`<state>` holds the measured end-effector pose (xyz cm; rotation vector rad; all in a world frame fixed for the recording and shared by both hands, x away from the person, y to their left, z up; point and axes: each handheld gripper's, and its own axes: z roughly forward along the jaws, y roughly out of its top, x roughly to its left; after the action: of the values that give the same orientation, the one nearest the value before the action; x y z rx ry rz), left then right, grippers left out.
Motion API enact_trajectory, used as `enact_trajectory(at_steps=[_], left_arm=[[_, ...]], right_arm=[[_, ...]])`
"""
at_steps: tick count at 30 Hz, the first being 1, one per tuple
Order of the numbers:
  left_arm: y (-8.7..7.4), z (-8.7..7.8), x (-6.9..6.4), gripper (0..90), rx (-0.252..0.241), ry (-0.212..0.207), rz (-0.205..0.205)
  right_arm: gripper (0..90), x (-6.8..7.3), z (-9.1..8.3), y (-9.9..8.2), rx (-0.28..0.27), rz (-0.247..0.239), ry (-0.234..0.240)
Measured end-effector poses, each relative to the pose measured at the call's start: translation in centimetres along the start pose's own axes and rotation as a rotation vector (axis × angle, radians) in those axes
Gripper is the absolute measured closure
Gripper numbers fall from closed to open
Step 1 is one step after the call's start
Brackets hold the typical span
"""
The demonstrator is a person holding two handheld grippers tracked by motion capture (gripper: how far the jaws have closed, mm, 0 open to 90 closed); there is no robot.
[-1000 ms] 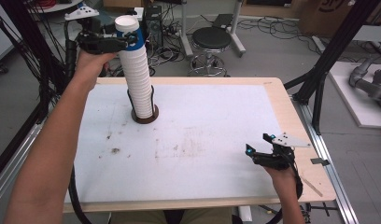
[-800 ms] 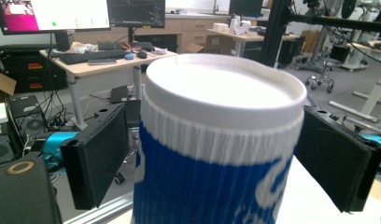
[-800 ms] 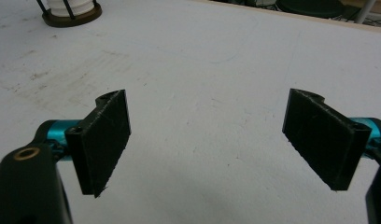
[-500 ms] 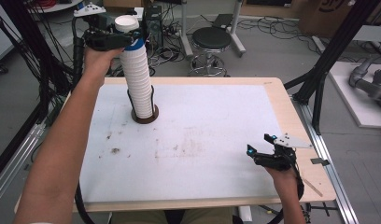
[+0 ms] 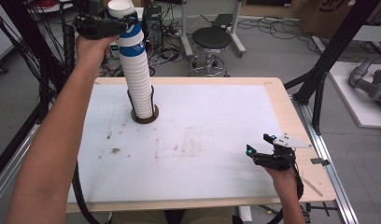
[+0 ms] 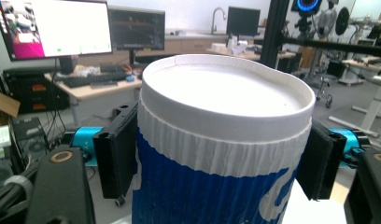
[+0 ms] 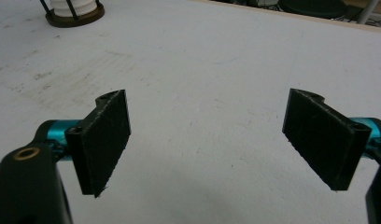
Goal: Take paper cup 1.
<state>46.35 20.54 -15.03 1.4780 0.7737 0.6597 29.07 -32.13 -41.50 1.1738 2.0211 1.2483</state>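
While clamped between both pads of the left gripper (image 6: 221, 158), whose jaws have just been closing, the top cup (image 6: 223, 149) is held by its ribbed white-and-blue sleeve, at the table's 11 o'clock. A grip below the rim likely allows separation from the cup stack (image 5: 137, 79) seated in its holder (image 5: 145, 114). White lettering is cropped, unreadable. Right gripper (image 7: 221, 140): jaws wide, nothing held, parked over the table (image 5: 216, 140) at 4 o'clock.

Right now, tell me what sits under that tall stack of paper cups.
The cup stack stands in a round brown holder with thin black uprights, on the white tabletop. The cups cover the holder's floor, so nothing there can be made out.
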Motion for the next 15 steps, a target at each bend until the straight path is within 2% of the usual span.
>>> enact_trajectory(at_steps=[4,9,14,15], left_arm=[[1.2,-0.7,0.0,27.0,-0.036,0.007,-0.006],[3.0,-2.3,0.0,27.0,-0.087,0.004,-0.008],[3.6,-3.6,0.2,27.4,-0.107,-0.006,-0.01],[3.8,-4.3,0.3,27.5,-0.125,-0.021,-0.023]], right_arm=[[15.4,0.0,0.0,0.0,-0.003,0.002,0.001],[15.4,0.0,0.0,0.0,-0.004,0.003,0.002],[15.4,0.1,0.0,0.1,-0.009,-0.001,0.004],[15.4,0.1,0.0,0.1,-0.008,0.001,0.004]])
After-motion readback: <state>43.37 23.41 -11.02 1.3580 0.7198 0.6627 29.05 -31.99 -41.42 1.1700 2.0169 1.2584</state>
